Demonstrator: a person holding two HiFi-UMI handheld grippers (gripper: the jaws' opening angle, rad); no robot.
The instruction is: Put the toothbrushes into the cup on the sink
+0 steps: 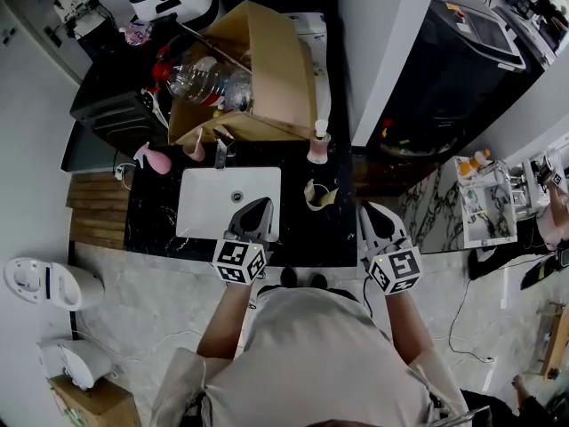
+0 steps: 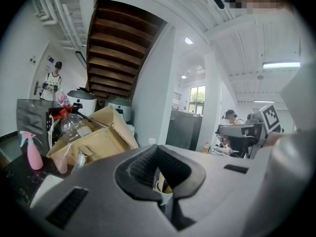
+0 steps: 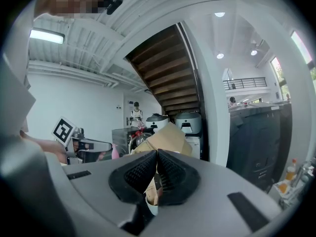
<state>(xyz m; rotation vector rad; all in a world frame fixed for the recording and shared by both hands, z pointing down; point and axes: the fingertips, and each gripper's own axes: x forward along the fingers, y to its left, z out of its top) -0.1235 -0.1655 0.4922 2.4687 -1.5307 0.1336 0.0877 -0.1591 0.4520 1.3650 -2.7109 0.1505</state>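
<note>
legible text: none in any view | codes: black-and-white square markers, no letters or digits, on the cube (image 1: 238,261) of the left gripper (image 1: 260,205) and that of the right gripper (image 1: 367,210), near side | far things: any print too blurred to read

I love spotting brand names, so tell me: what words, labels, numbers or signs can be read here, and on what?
No words, brands or numbers can be read in any view.
Left gripper and right gripper: their cubes carry black-and-white square patterns, not letters.
Plastic bottle in the cardboard box: any label is too blurred to read.
</note>
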